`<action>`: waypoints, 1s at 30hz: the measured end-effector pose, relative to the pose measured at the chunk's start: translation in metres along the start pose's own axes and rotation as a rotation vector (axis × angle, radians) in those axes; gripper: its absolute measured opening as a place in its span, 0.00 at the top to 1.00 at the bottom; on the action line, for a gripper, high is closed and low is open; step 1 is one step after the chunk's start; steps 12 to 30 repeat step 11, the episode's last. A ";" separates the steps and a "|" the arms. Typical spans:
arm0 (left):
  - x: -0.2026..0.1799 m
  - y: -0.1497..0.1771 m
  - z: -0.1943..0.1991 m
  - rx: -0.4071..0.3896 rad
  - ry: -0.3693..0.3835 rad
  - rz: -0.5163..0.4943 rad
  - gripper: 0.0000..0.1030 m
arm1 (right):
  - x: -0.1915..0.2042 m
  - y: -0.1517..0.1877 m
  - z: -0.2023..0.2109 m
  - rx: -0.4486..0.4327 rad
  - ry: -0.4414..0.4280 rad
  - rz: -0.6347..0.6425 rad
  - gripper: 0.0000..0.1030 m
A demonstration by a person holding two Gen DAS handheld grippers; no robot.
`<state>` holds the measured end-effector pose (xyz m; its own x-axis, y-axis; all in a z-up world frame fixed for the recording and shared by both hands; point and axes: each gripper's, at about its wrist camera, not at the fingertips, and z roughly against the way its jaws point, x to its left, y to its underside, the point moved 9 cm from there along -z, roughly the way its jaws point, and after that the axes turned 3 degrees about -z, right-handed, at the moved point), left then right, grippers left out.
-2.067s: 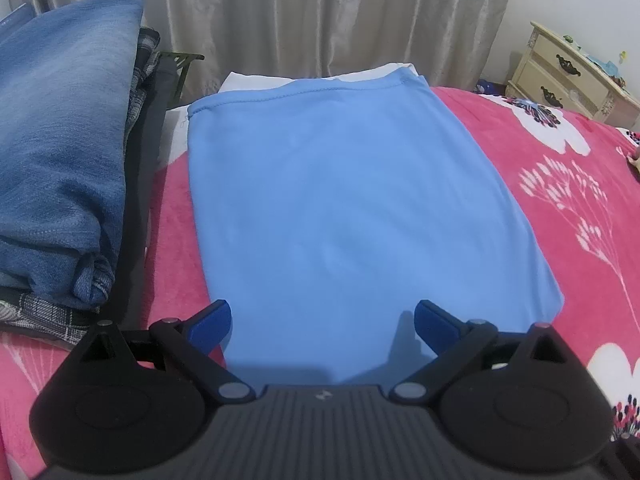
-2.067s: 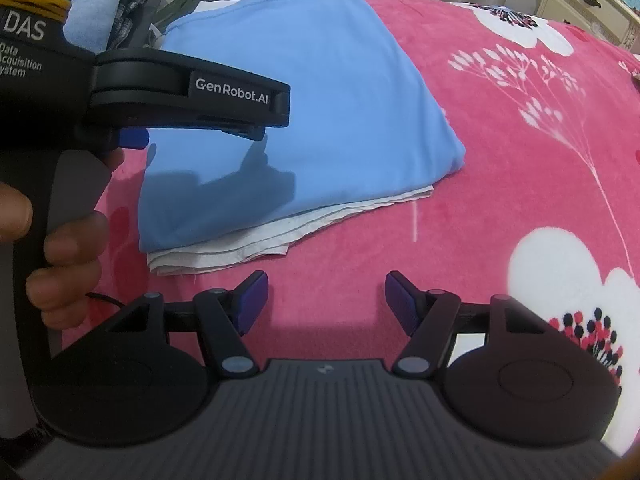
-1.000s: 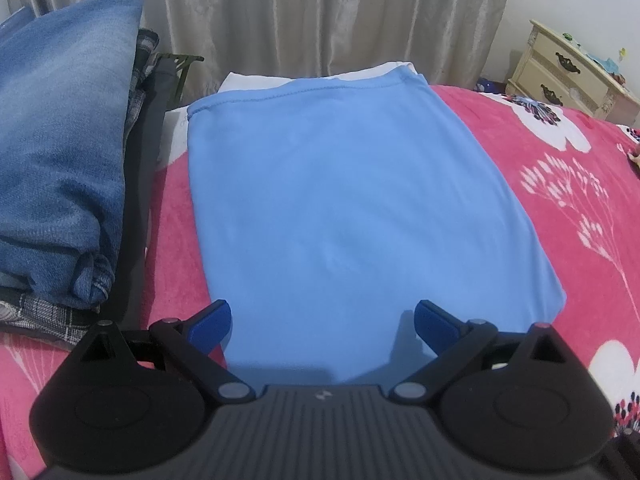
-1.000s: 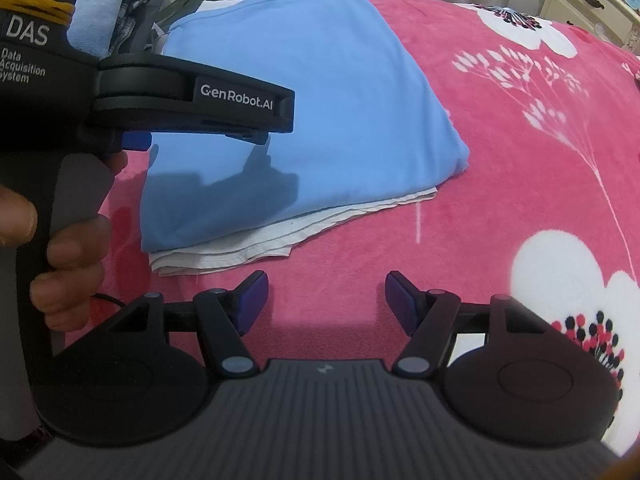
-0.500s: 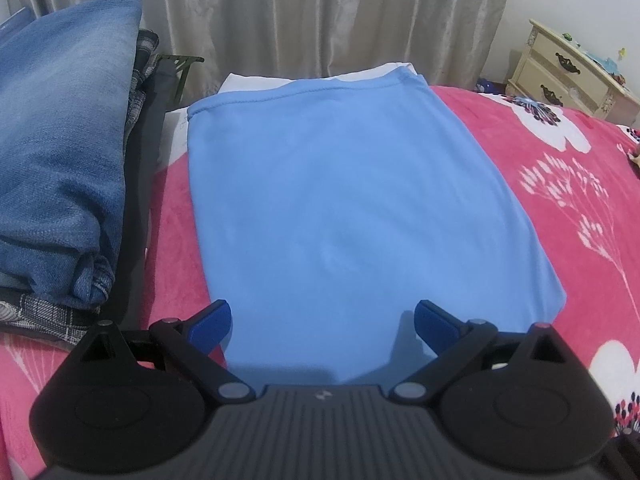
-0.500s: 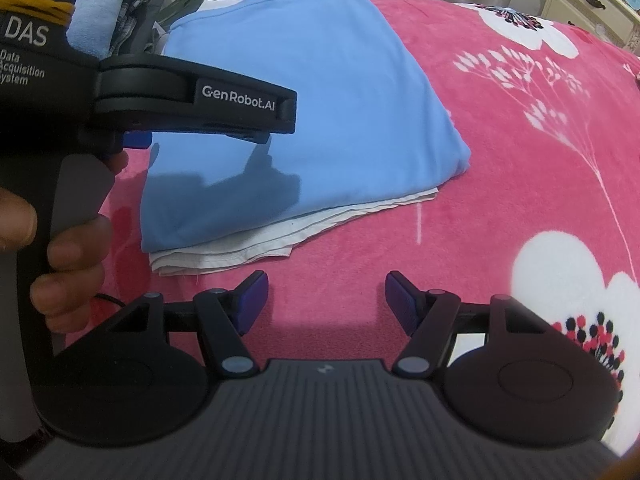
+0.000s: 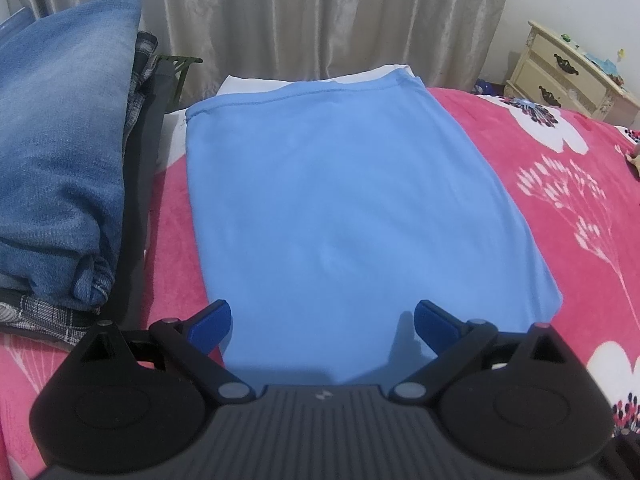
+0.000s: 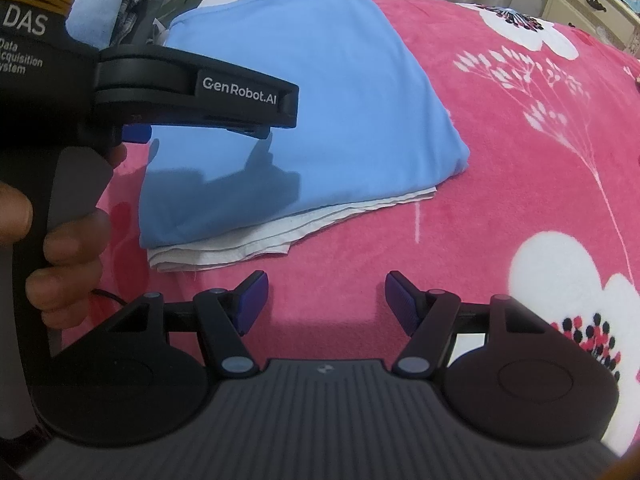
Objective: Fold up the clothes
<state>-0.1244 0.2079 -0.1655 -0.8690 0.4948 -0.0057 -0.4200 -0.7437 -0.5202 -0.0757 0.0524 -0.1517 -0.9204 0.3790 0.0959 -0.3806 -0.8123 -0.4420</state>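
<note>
A folded light-blue garment point(image 7: 340, 200) lies flat on the pink bed, stacked on a folded white garment point(image 8: 248, 240) whose edges stick out below it. My left gripper point(image 7: 322, 324) hovers open over the blue garment's point(image 8: 320, 92) near edge, nothing between its blue pads. Seen from the right wrist view, the left gripper's black body point(image 8: 192, 92) and the hand point(image 8: 68, 264) holding it sit at the left. My right gripper point(image 8: 326, 300) stands open over bare pink blanket just in front of the stack, holding nothing.
A pile of folded jeans point(image 7: 60, 168) and checked cloth rises at the left. Pink flowered blanket point(image 8: 520, 160) spreads to the right. A cream dresser point(image 7: 568, 72) stands at the far right, grey curtains point(image 7: 320, 16) behind the bed.
</note>
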 end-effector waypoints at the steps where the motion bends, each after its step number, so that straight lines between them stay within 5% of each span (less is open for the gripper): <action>1: 0.000 0.000 0.000 0.000 0.000 0.000 0.04 | 0.000 0.000 0.000 -0.001 0.000 -0.001 0.37; 30: -0.001 0.000 0.000 -0.001 0.004 -0.004 0.04 | 0.000 0.000 0.000 -0.001 0.001 -0.003 0.37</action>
